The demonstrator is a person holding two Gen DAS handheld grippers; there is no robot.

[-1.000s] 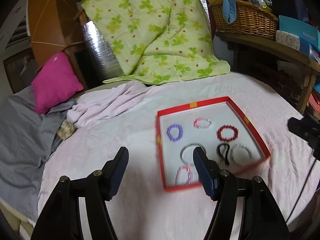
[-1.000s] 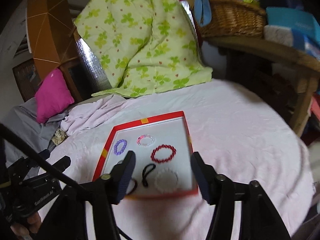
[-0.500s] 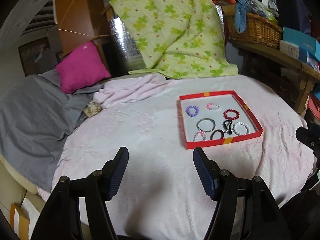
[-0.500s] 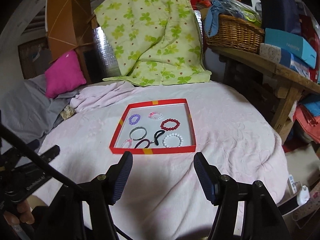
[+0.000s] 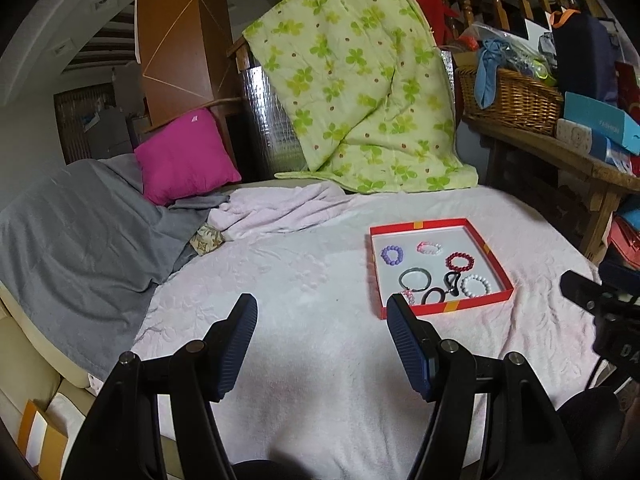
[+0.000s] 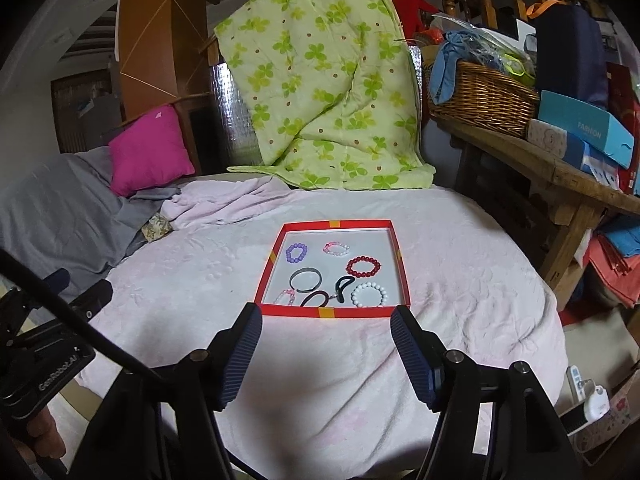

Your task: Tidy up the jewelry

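Observation:
A red-rimmed tray (image 5: 496, 258) (image 6: 403, 264) lies on the pink-covered bed. In it are several bracelets: purple beads (image 6: 297, 252), pink-and-white beads (image 6: 336, 248), dark red beads (image 6: 363, 266), white beads (image 6: 369, 294), a grey bangle (image 6: 305, 279), a pink one at the near left corner (image 6: 285, 296), and black hair ties (image 6: 329, 293). My left gripper (image 5: 322, 312) is open and empty, left of and well short of the tray. My right gripper (image 6: 326, 320) is open and empty, just before the tray's near rim.
A green clover quilt (image 6: 320, 92) hangs behind the bed. A magenta pillow (image 5: 186, 158) and grey blanket (image 5: 80, 224) lie at the left. A wooden bench (image 6: 560, 168) with a wicker basket (image 6: 480, 100) and boxes stands at the right.
Both grippers have pulled back and up from the tray, which now looks smaller and farther. Both stayed open and empty.

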